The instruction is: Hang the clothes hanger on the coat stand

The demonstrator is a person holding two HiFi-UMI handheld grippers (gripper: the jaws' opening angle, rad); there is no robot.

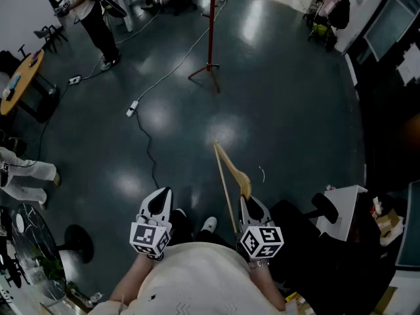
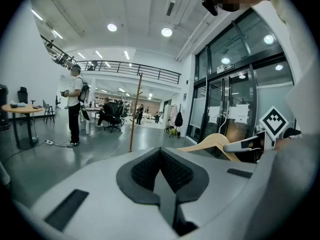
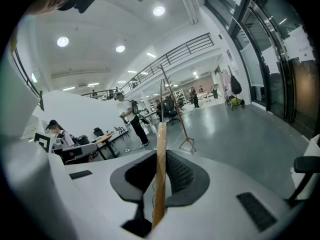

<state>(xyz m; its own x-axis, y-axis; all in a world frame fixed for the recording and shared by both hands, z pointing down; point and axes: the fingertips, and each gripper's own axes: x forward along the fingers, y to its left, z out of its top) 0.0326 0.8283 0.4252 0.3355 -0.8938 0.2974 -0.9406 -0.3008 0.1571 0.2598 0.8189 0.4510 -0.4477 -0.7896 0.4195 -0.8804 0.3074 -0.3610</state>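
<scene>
A wooden clothes hanger (image 1: 229, 174) sticks out forward over the dark floor, and my right gripper (image 1: 252, 207) is shut on its lower end. In the right gripper view the hanger (image 3: 160, 149) runs upright between the jaws of the right gripper (image 3: 159, 156). The coat stand (image 1: 211, 28), a red pole on spread legs, is far ahead across the floor and also shows as the coat stand (image 3: 173, 103) and the coat stand (image 2: 134, 111). My left gripper (image 1: 158, 203) is shut with nothing in it; its jaws (image 2: 161, 153) meet. The hanger (image 2: 210, 142) appears to its right.
A person (image 1: 96, 20) stands at the far left near desks. A white cable with a power strip (image 1: 132, 107) trails over the floor toward the stand. A round wooden table (image 1: 21, 77) is at the left; a white desk (image 1: 344, 202) and dark chair are at my right.
</scene>
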